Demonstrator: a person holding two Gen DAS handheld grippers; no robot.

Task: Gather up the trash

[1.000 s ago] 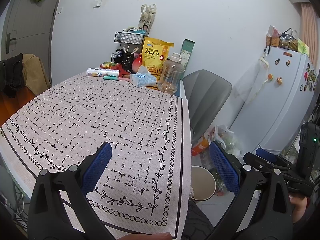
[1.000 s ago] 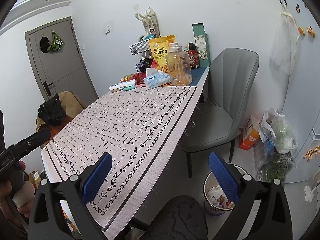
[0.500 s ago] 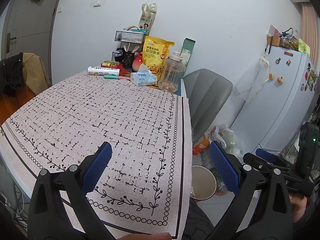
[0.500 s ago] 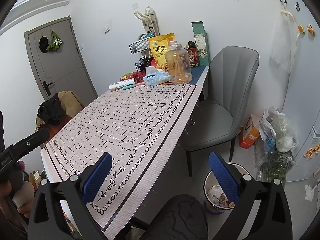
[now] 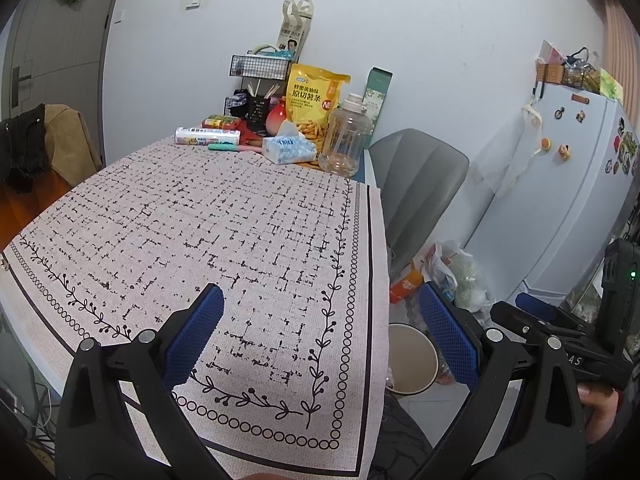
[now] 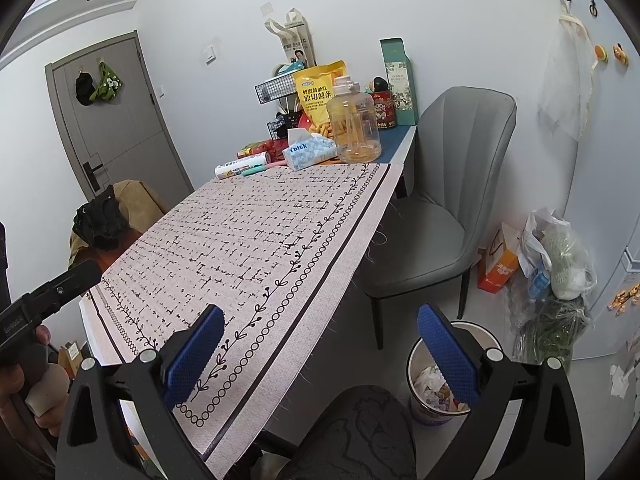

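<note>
My left gripper (image 5: 320, 320) is open and empty, held above the near right corner of the patterned tablecloth (image 5: 224, 232). My right gripper (image 6: 320, 340) is open and empty, held above the table's right edge and the floor. A round waste bin (image 6: 440, 384) with crumpled paper and wrappers in it stands on the floor under the right gripper's right finger; it also shows in the left wrist view (image 5: 408, 356). No loose trash shows on the cloth.
At the table's far end stand a clear jug (image 5: 346, 140), a tissue pack (image 5: 288, 150), a yellow snack bag (image 5: 314, 100) and a wire rack (image 5: 260, 66). A grey chair (image 6: 444, 208) sits right of the table. Plastic bags (image 6: 560, 256) and a fridge (image 5: 560, 184) are beyond.
Both views have shifted only slightly. Both grippers stay open and empty.
</note>
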